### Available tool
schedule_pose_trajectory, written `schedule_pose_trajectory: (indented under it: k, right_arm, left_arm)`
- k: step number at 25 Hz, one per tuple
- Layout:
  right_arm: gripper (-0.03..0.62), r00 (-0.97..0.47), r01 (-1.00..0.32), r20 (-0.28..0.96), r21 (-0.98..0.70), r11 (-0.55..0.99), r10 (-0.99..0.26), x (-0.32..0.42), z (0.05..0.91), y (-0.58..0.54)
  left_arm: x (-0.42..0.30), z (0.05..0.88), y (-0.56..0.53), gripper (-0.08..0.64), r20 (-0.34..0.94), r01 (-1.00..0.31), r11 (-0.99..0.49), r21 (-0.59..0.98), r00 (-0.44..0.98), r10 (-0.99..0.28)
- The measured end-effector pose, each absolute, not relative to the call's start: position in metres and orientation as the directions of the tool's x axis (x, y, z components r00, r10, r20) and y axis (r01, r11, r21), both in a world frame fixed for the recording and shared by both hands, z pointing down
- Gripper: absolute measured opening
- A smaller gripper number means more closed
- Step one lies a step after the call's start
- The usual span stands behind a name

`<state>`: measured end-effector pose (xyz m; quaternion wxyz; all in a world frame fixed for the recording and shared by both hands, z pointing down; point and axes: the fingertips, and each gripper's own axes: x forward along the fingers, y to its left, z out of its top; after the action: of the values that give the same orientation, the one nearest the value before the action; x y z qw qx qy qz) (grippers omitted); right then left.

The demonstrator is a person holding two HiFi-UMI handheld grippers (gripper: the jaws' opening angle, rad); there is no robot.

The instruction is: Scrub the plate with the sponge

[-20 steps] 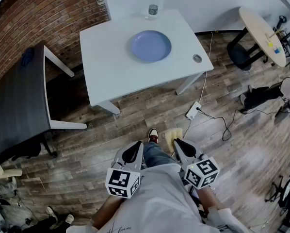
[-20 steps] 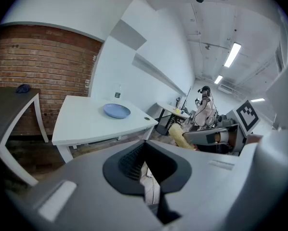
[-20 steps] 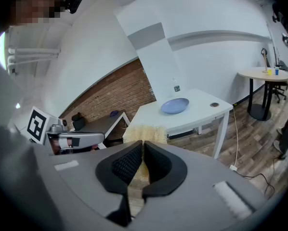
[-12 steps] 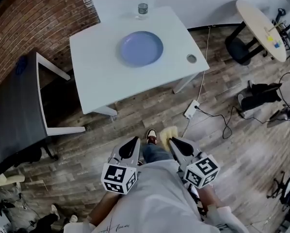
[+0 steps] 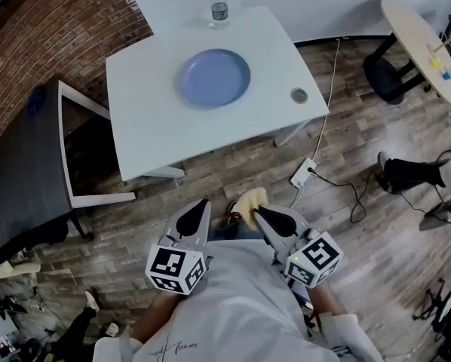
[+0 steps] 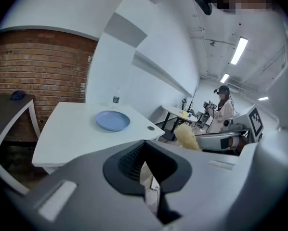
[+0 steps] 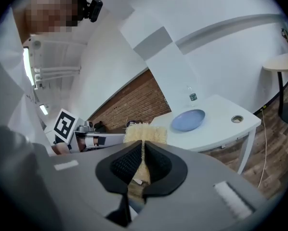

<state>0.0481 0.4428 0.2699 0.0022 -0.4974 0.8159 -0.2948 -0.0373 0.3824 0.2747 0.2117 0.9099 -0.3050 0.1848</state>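
My right tongs [image 5: 262, 213], pinching the yellow sponge [image 5: 250, 200], and my left tongs [image 5: 200, 204], pressed together empty, had edged nearer the blue plate [image 5: 215, 78], still well ahead; scrubbing hadn't begun

Bright, even light; strong fisheye distortion at edges.

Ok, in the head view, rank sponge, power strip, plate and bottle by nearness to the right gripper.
1. sponge, held by the right gripper.
2. power strip, on the floor.
3. plate, centre of the table.
4. bottle, table's far edge.
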Motion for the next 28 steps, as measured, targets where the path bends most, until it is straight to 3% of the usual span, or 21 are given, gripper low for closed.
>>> schedule_pose_trajectory:
  k: [18, 28]
  right_arm:
    - [0.023, -0.425, -0.801, 0.224, -0.544, 0.249, -0.877, 0.122, 0.283, 0.415]
    - [0.025, -0.374, -0.84, 0.285, -0.508, 0.191, -0.883, 0.128, 0.293, 0.382]
  left_arm:
    - [-0.009, 0.263, 0.341, 0.012, 0.502, -0.64, -0.744, 0.192, 0.716, -0.486]
    - [-0.004, 0.271, 0.293, 0.012, 0.489, -0.65, -0.733, 0.199, 0.714, -0.501]
